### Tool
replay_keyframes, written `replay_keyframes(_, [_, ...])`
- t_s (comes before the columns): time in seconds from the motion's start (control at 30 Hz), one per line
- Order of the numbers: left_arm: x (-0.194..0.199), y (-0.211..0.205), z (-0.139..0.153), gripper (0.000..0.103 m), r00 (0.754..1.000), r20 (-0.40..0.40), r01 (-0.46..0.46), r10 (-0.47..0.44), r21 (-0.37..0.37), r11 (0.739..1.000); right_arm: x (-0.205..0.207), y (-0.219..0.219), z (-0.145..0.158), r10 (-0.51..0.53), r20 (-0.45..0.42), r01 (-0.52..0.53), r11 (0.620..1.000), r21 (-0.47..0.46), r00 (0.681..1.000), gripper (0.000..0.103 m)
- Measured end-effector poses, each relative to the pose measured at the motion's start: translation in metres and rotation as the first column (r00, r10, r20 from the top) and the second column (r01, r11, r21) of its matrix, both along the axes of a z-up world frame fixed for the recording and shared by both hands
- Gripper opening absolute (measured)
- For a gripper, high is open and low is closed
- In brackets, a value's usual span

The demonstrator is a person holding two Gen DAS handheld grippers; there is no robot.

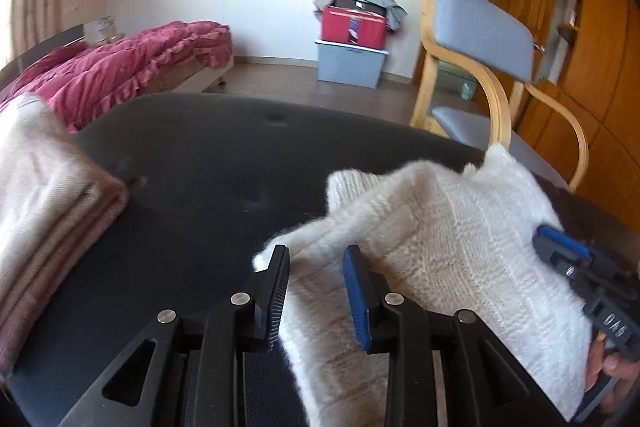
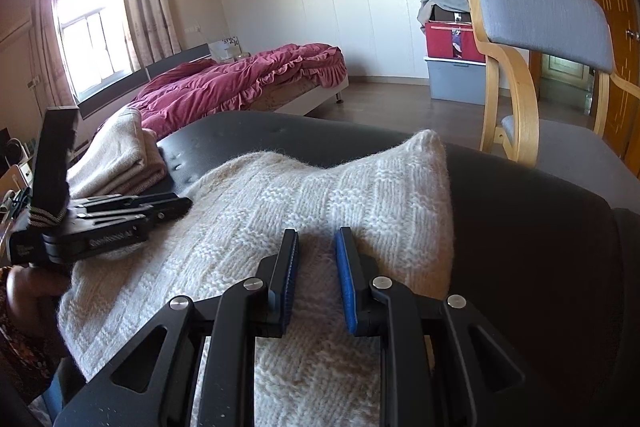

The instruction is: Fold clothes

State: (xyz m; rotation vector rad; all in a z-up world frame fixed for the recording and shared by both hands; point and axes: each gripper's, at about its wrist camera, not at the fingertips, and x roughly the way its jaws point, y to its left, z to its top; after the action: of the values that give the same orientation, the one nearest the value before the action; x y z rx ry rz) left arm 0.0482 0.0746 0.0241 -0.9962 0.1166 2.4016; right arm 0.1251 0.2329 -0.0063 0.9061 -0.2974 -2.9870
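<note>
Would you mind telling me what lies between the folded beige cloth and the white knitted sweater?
Only bare dark tabletop separates the folded beige cloth from the white sweater, clearest in the left wrist view.

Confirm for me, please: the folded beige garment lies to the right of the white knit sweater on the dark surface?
Not quite: the folded beige garment lies to the left of the white knit sweater on the dark surface, as the right wrist view shows.

Grippers I'm running: two, left gripper (image 1: 316,259) and right gripper (image 2: 316,243).
White knit sweater (image 2: 280,203): one.
Folded beige garment (image 1: 44,195): one, I think.
Chair (image 2: 544,11): one.
Storage boxes: two, red box (image 1: 354,27) stacked on grey box (image 1: 350,65).
Bed (image 2: 248,83): one.
</note>
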Motion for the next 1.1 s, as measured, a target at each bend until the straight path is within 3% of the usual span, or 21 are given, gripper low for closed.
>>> replay_keyframes(0.1, [0.025,-0.024,0.025,0.028,0.997,-0.053,-0.046,0.052,0.097,0.994,0.0,0.001,0.0,0.0,-0.002,0.0,1.0,-0.001,1.0,0.02])
replay_keyframes(0.23, [0.076,-0.03,0.041,0.028,0.991,-0.125,0.066,-0.043,0.179,0.982,0.001,0.002,-0.001,0.001,-0.005,-0.002,1.0,-0.008,1.0,0.02])
replay_keyframes(0.33, [0.098,-0.009,0.029,0.028,0.983,-0.134,0.134,-0.124,0.067,0.989,0.002,0.002,-0.001,0.002,-0.006,-0.002,1.0,-0.008,1.0,0.02])
replay_keyframes(0.4, [0.1,0.003,0.012,0.028,0.983,-0.131,0.129,-0.131,-0.025,0.991,0.002,0.002,-0.001,0.002,-0.006,-0.002,1.0,-0.008,1.0,0.02])
replay_keyframes(0.47, [0.093,0.007,-0.004,0.028,0.989,-0.109,0.088,-0.095,-0.068,0.994,0.002,0.002,-0.001,0.002,-0.006,-0.002,1.0,-0.006,1.0,0.02])
replay_keyframes(0.53, [0.083,0.003,-0.021,0.029,0.992,-0.094,0.082,-0.087,-0.057,0.995,0.002,0.002,-0.001,0.002,-0.005,-0.002,1.0,-0.002,1.0,0.02])
replay_keyframes(0.67, [0.08,-0.002,-0.023,0.029,0.992,-0.093,0.082,-0.084,-0.025,0.996,0.001,-0.002,-0.001,-0.002,-0.001,0.002,1.0,0.03,1.0,0.02])
replay_keyframes(0.9, [0.094,0.009,-0.025,0.029,0.984,-0.158,0.063,-0.078,-0.101,0.993,0.001,0.0,0.0,-0.002,-0.001,0.002,0.999,0.034,1.0,0.021])
replay_keyframes(1.1, [0.093,0.008,-0.026,0.029,0.984,-0.159,0.062,-0.076,-0.095,0.994,0.001,-0.004,0.001,-0.003,-0.003,0.003,0.999,0.046,1.0,0.022])
